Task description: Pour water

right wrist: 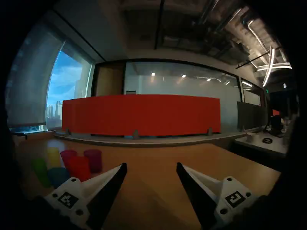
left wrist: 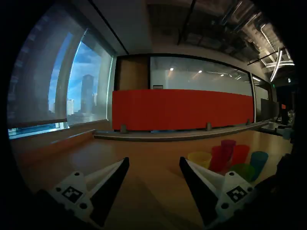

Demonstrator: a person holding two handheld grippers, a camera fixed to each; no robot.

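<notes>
Hovering wide open, left tongs (left wrist: 153, 158), right tongs (right wrist: 151, 164), both empty

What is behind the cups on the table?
Behind the cups the table runs on, then a red divider with glass above. The table just behind them is covered by the cups.

- Red cup (left wrist: 240, 153): upright, mouth up, mid-cluster.
- Places below as seen in left gripper view.
- Purple cup (left wrist: 228, 147): upright, just left of red cup.
- Crimson cup (left wrist: 217, 159): further left of red cup.
- Yellow cup (left wrist: 199, 158): farthest left of red cup.
- Green cup (left wrist: 242, 170): in front of red cup.
- Blue cup (left wrist: 259, 159): just right of red cup.
</notes>
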